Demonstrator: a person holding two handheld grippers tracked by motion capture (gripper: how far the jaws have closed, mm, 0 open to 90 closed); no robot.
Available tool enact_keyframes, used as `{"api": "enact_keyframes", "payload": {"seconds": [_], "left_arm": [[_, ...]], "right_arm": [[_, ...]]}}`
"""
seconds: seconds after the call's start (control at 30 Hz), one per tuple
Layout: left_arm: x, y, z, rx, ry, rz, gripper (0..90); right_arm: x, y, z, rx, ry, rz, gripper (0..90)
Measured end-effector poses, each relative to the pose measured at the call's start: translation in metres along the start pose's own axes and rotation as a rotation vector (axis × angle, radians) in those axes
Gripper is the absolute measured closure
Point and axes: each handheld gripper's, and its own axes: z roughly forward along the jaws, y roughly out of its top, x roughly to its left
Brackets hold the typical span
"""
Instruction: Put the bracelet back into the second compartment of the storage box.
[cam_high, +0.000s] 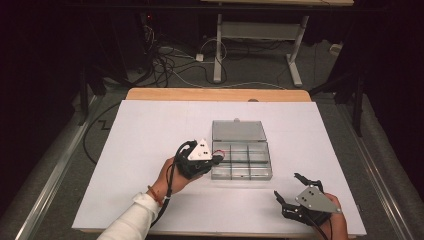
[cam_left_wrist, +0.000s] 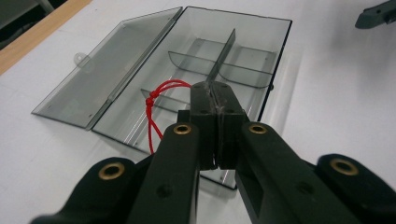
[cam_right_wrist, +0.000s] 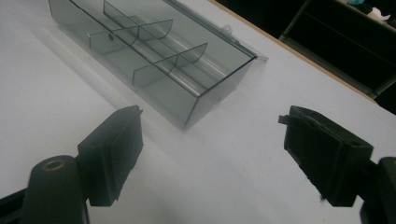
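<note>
White tabletop (cam_high: 150, 150), translucent compartmented box (cam_high: 242, 160)

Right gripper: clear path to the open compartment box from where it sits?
Probably yes. The right gripper rests open on the white table, with bare surface up to the compartment box. The left gripper works the opposite end.

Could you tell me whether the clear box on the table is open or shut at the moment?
Open. The box has its lid swung back flat on the table, and its divided compartments are uncovered.
</note>
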Motion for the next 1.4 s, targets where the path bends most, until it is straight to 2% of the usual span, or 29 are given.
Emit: {"api": "enact_keyframes", "payload": {"seconds": [0.17,0.27,0.4,0.57,0.97,1.17,1.4], "left_arm": [[0.004,0.01,0.014,0.0,-0.044,-0.015,86.4],[0.006,0.017,0.022,0.01,-0.053,-0.017,86.4],[0.006,0.027,0.033,0.038,-0.059,-0.004,86.4],[0.003,0.038,0.049,0.083,-0.047,0.034,86.4],[0.007,0.053,0.077,0.148,-0.054,0.045,86.2],[0.009,0.058,0.087,0.195,-0.021,0.067,86.3],[0.021,0.058,0.09,0.219,0.039,0.052,86.3]], "right_arm": [[0.001,0.0,0.0,0.0,0.006,-0.005,20.2],[0.001,0.0,0.0,0.0,0.006,-0.004,20.2],[0.0,-0.001,0.0,0.003,0.007,-0.006,20.2],[0.0,-0.001,0.0,0.004,0.013,-0.01,20.2],[0.0,-0.002,0.0,0.015,0.034,-0.018,20.1],[-0.001,-0.003,0.0,0.017,0.039,-0.021,20.1],[0.0,-0.003,0.0,0.02,0.044,-0.02,20.1]]}}
